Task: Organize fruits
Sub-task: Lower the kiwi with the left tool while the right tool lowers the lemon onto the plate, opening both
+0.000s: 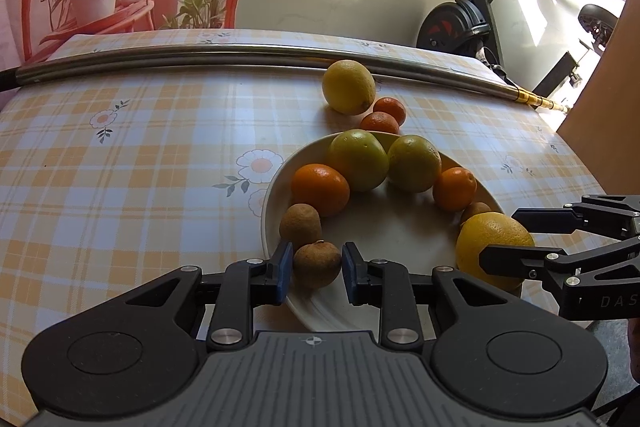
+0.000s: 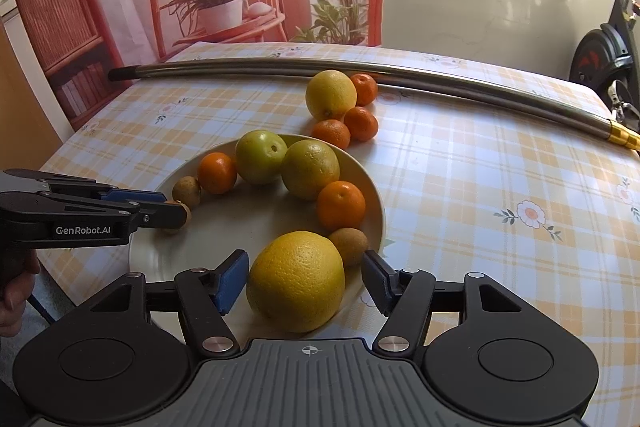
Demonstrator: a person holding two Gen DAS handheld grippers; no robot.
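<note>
Between your left gripper's (image 1: 314,273) blue pads sits a small brown fruit (image 1: 317,264), resting on the near rim of the white plate (image 1: 384,227). The left pad looks to be touching it, while a thin gap shows at the right pad, so the jaws stand narrowly apart around it and are not clamped. Just ahead of that gripper and slightly left lies a second brown fruit (image 1: 300,223), then an orange tangerine (image 1: 320,189) beyond it.

Your right gripper (image 2: 305,277) is spread wide around a large yellow citrus (image 2: 296,281) lying at the plate's edge nearest it; clear gaps show on both sides, so neither pad touches. Just ahead and to the right of that gripper is another small brown fruit (image 2: 349,245), touching the citrus, with a tangerine (image 2: 341,205) beyond.

Farther ahead, two green-yellow fruits (image 2: 310,169) sit side by side at the plate's far side. Past the plate, on the checked tablecloth (image 2: 480,167), a yellow lemon-like fruit (image 2: 330,94) is clustered with three small tangerines (image 2: 361,123). Beyond them a long metal tube (image 2: 360,67) lies across the table.
</note>
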